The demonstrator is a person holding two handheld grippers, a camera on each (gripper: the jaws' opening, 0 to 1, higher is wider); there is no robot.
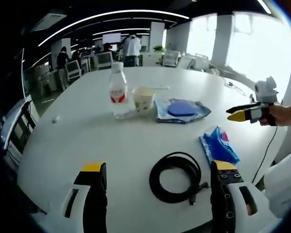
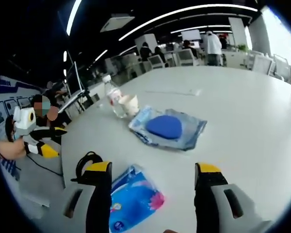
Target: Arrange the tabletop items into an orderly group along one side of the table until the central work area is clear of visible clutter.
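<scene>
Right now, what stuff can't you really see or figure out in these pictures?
- Label on the water bottle: too small and blurry to read in the left gripper view.
- Inside of the paper cup: its rim hides what it holds.
- Blue snack packet: the right gripper's jaw covers one side in the right gripper view; print unreadable.
- Coiled black cable: mostly behind that same jaw there.
- Round blue thing in the clear bag: can't tell what it is.

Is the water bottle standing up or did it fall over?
Standing up. The water bottle stands upright on the white table, cap on top, right beside the paper cup.
</scene>
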